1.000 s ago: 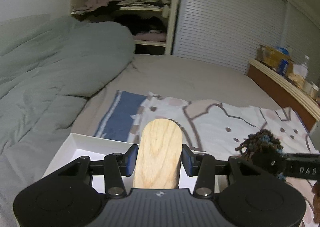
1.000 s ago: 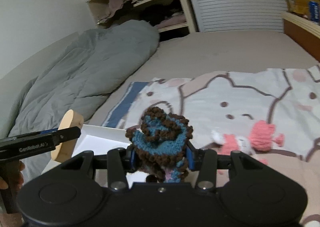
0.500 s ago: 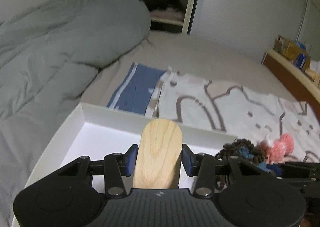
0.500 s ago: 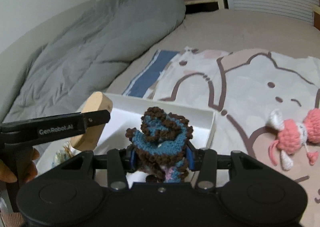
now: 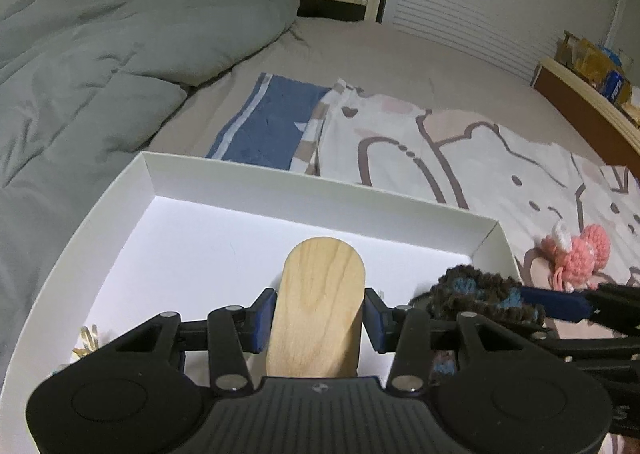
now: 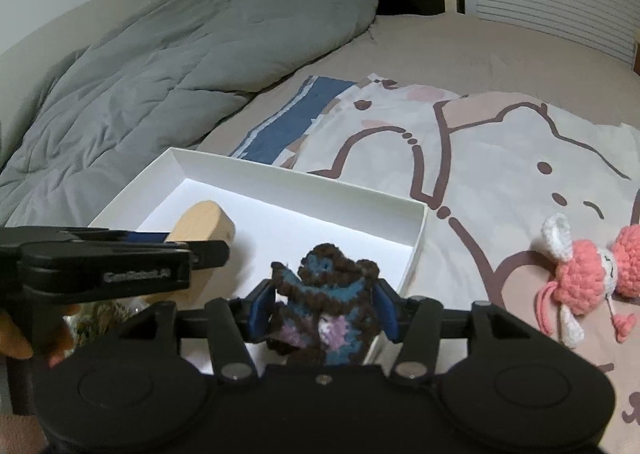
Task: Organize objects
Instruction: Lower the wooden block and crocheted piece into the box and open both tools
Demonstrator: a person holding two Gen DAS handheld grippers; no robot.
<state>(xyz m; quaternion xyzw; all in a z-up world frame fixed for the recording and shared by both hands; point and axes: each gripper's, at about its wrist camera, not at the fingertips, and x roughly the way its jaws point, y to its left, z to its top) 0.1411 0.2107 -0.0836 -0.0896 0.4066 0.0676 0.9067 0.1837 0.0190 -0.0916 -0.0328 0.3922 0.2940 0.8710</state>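
Note:
My left gripper [image 5: 320, 318] is shut on a rounded wooden block [image 5: 320, 302] and holds it over the inside of a shallow white box [image 5: 320, 189] on the bed. My right gripper [image 6: 324, 306] is shut on a brown-and-blue crocheted piece [image 6: 324, 294], just above the box's right front part [image 6: 416, 246]. The left gripper [image 6: 208, 254] with the wooden block [image 6: 204, 221] shows at the left of the right wrist view. The crocheted piece [image 5: 480, 290] also shows in the left wrist view.
A pink-and-white crocheted toy [image 6: 588, 274] lies on the cartoon-print blanket [image 6: 500, 149] right of the box. A grey duvet [image 5: 100, 53] is heaped at the left. Small items [image 5: 86, 338] lie in the box's near left corner. A wooden headboard shelf [image 5: 592, 93] holds packets.
Both grippers have moved forward and down over the white box, holding their objects. The box now fills more of both views.

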